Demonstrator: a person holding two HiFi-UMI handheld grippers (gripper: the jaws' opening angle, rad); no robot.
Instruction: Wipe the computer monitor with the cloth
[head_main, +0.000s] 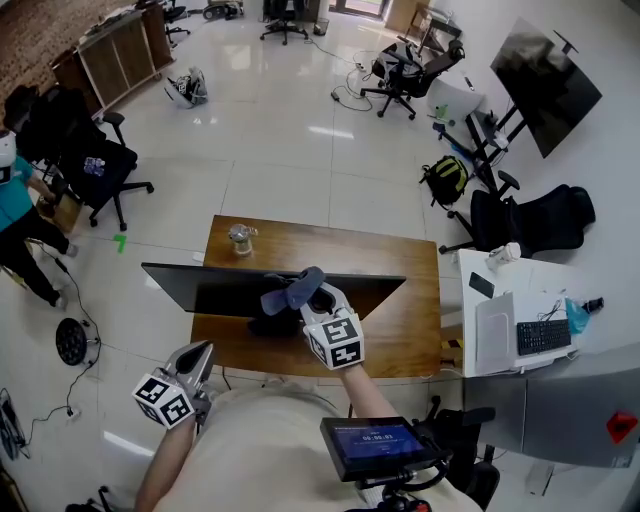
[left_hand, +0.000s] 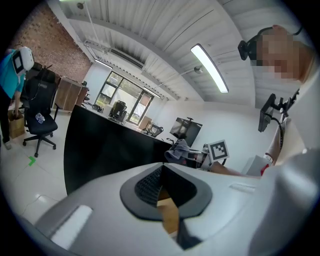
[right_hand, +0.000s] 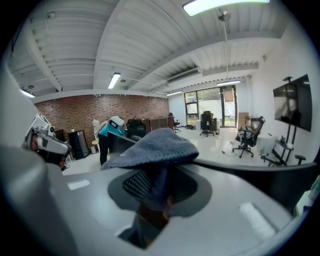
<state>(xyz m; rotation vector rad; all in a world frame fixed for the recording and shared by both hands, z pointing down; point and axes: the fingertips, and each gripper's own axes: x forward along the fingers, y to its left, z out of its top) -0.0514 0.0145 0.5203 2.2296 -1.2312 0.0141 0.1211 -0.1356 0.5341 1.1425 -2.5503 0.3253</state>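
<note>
Wooden desk (head_main: 400, 335), monitor (head_main: 215, 288); cloth (head_main: 287, 292) tight in right tool (head_main: 322, 300); left tool (head_main: 203, 350) closed, empty.

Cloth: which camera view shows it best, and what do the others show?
The right gripper view: the cloth fills the centre, pinched in the right gripper's jaws. The head view shows it small, at the monitor's top edge; the left gripper view, a distant grey bundle.

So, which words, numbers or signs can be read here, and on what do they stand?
No text can be read.
The small screen: characters too small to read.
The left gripper and right gripper: square marker patterns only, no letters.
The cloth: no label.
</note>
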